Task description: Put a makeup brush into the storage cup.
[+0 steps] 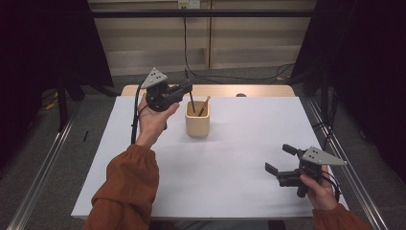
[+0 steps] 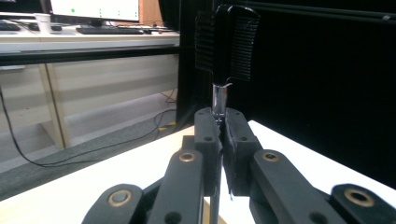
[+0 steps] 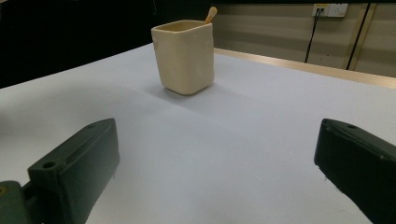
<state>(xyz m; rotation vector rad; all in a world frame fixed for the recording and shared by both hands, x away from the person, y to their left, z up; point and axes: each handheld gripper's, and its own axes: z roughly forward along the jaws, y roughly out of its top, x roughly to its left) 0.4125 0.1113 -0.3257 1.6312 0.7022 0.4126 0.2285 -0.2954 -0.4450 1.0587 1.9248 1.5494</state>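
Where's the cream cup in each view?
High view: cream cup at picture centre, beside the left tool holding a black-handled utensil.
Left gripper view: cannot tell; a tan sliver below the shut jaws may be it.
Right gripper view: cream cup upper centre, beyond the open jaws.
Shared landmark: the white tabletop.

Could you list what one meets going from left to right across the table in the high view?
Left tool shut on a black utensil → cream holder with a wooden stick in it → right tool, jaws open.
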